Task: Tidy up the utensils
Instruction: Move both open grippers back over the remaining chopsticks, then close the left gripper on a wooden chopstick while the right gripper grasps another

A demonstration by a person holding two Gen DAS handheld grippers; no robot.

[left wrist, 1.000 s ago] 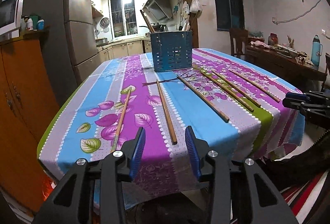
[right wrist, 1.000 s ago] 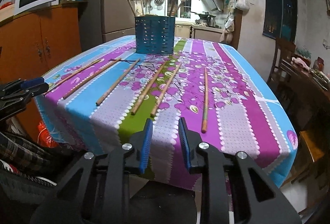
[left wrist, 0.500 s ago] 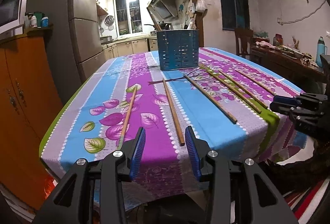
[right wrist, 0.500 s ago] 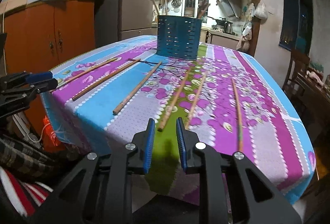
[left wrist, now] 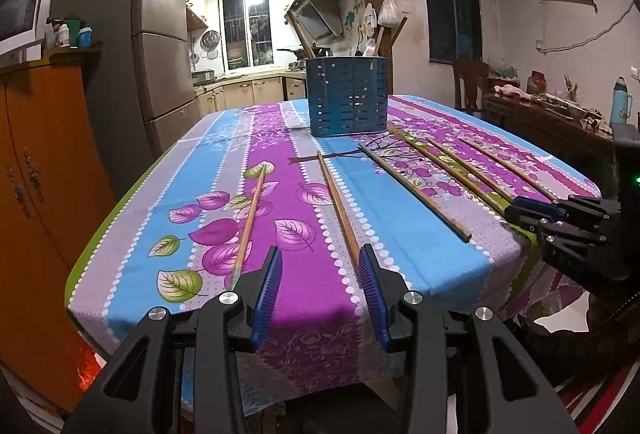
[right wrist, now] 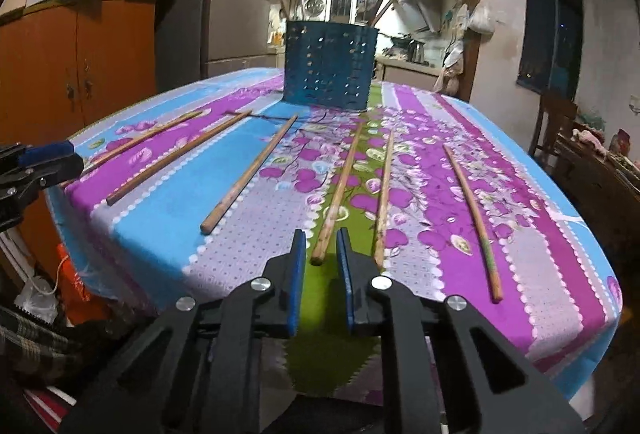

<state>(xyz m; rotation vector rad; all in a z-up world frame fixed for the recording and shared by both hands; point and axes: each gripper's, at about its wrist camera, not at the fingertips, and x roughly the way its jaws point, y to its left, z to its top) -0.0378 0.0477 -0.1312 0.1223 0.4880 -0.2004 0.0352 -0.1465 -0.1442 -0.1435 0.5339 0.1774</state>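
Note:
Several wooden chopsticks lie apart on the flowered tablecloth (left wrist: pixel 192 162), pointing toward a blue perforated utensil holder (left wrist: pixel 347 96) at the far end; the holder also shows in the right wrist view (right wrist: pixel 330 64). My left gripper (left wrist: pixel 320 254) is open and empty at the table's near edge, with one chopstick (left wrist: pixel 338 206) ending just inside its right finger and another (left wrist: pixel 249 222) by its left finger. My right gripper (right wrist: pixel 321 236) is open and empty, its fingers on either side of the near end of a chopstick (right wrist: pixel 336 194). It also shows in the left wrist view (left wrist: pixel 532 212).
An orange cabinet (left wrist: pixel 36 170) and a grey fridge (left wrist: pixel 160 62) stand left of the table. A wooden chair (right wrist: pixel 554 126) and a cluttered side table (left wrist: pixel 560 114) stand to the right. The left gripper shows at the left edge of the right wrist view (right wrist: pixel 44 160).
Both grippers have moved forward toward the table's near edge. The right gripper has lined up on a chopstick's near end. Both jaws stay open.

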